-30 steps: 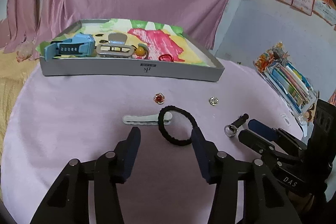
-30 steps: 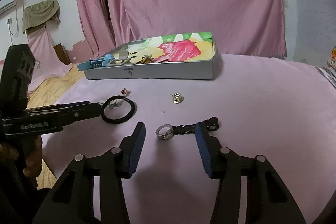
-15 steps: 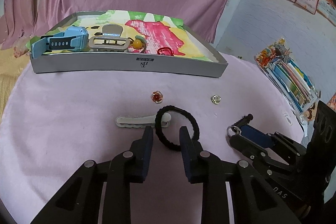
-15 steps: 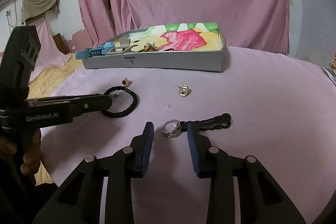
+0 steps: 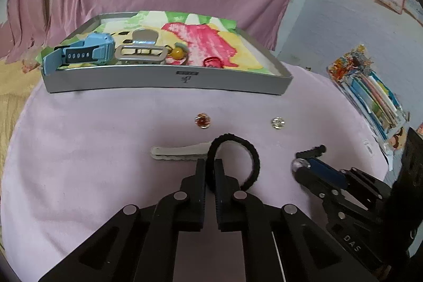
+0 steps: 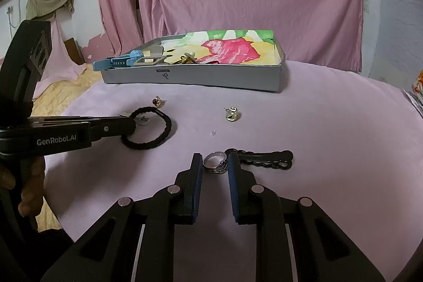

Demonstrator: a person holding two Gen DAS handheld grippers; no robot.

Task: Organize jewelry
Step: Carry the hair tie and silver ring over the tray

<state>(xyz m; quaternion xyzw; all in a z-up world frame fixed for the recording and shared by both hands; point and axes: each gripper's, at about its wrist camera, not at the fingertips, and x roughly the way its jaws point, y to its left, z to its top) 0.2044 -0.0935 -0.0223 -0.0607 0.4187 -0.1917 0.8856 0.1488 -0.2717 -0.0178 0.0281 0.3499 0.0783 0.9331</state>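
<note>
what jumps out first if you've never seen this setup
Two black grippers working at once: the left gripper pinches a black hair tie at mid-table, the right gripper closes around a silver ring. Behind them sits a grey tray with a bright painted lining.

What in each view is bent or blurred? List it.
Left wrist view: the box front edge bows from fisheye distortion, corners are dark, and the silver ring looks smeared. Right wrist view: the same dark corners, with the ring sharp.
</note>
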